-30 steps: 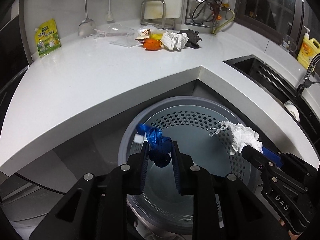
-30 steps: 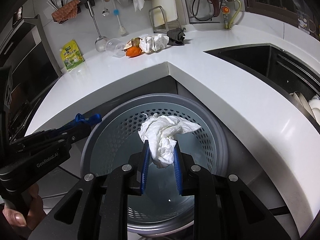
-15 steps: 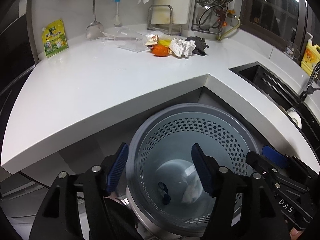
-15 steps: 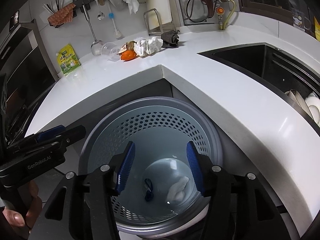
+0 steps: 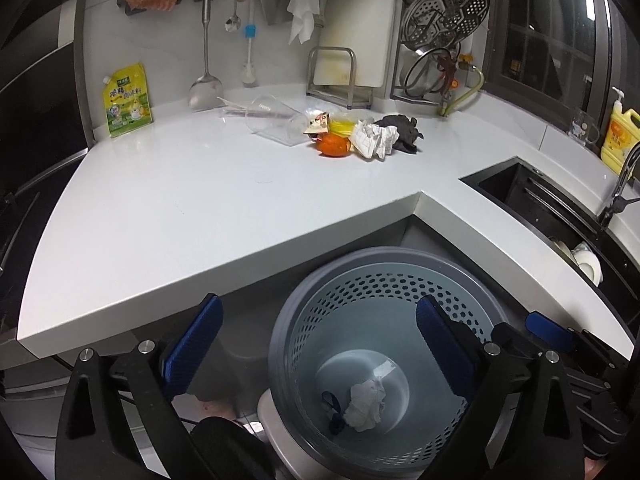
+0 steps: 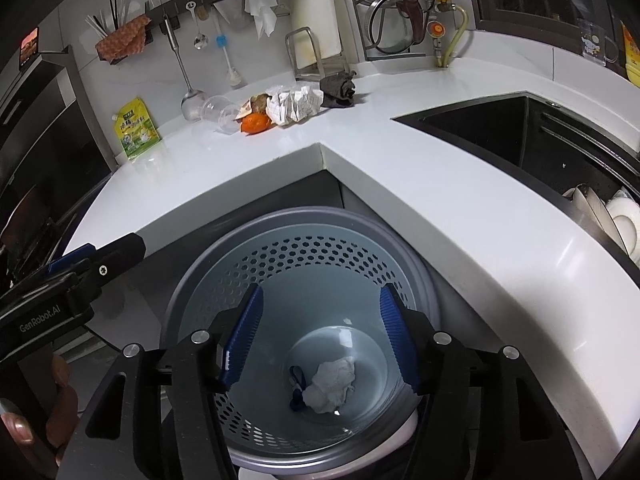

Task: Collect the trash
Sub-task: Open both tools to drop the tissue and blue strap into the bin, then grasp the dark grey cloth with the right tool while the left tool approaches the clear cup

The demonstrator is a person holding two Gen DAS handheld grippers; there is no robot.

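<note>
A grey perforated bin (image 5: 380, 254) (image 6: 304, 216) stands below the corner of the white counter. On its bottom lie a crumpled white tissue (image 5: 366, 404) (image 6: 330, 386) and a small blue strap (image 5: 332, 404) (image 6: 297, 380). My left gripper (image 5: 318, 304) hangs over the bin's left rim, its jaws opening wide with nothing between them. My right gripper (image 6: 321, 292) is over the bin mouth, jaws opening and empty. At the counter's back lie an orange peel (image 5: 334, 146) (image 6: 256, 123), crumpled paper (image 5: 374, 140) (image 6: 294, 104), a dark cloth (image 5: 402, 132) and a clear cup (image 5: 276, 120).
A black sink (image 5: 532, 200) (image 6: 500, 132) with dishes is on the right, with a yellow soap bottle (image 5: 618, 136) behind it. A yellow pouch (image 5: 126, 100) leans on the wall at the left. Utensils, a cutting board and a rack line the back wall. A hand (image 6: 24, 432) holds the left gripper.
Both grippers were shut, the left on the blue strap and the right on the white tissue. Both opened, and the two pieces dropped to the bin's bottom. The left gripper rose slightly.
</note>
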